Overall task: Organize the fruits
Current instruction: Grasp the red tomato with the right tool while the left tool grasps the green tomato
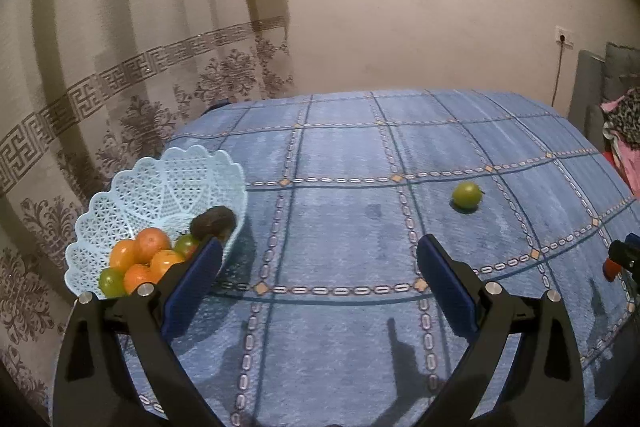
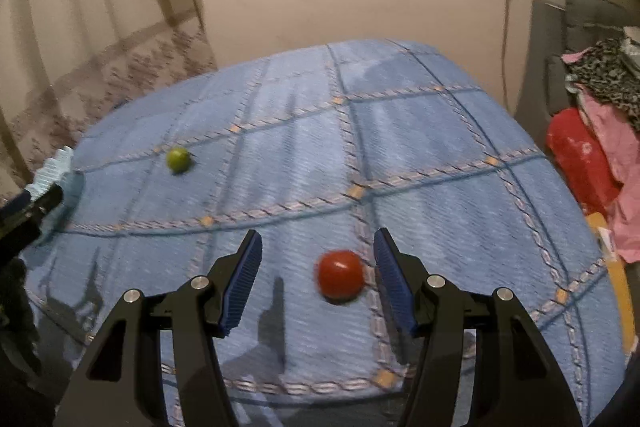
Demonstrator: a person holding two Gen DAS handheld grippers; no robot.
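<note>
A pale blue lattice basket (image 1: 132,187) stands at the table's left edge, holding several orange fruits (image 1: 152,243), green fruits and a dark avocado (image 1: 212,221). My left gripper (image 1: 318,261) hangs open just right of the basket, nothing between its fingers. A green fruit (image 1: 466,195) lies alone further right on the cloth, also seen as the green fruit (image 2: 178,159) in the right wrist view. A red tomato (image 2: 341,275) lies on the cloth between the open fingers of my right gripper (image 2: 318,247), closer to the right finger; neither finger touches it.
The table wears a blue checked cloth (image 1: 340,227). A patterned curtain (image 1: 120,87) hangs behind the basket. Clothes and a red bag (image 2: 580,155) are piled to the right of the table. The basket's rim (image 2: 54,167) and the left gripper show at the left of the right wrist view.
</note>
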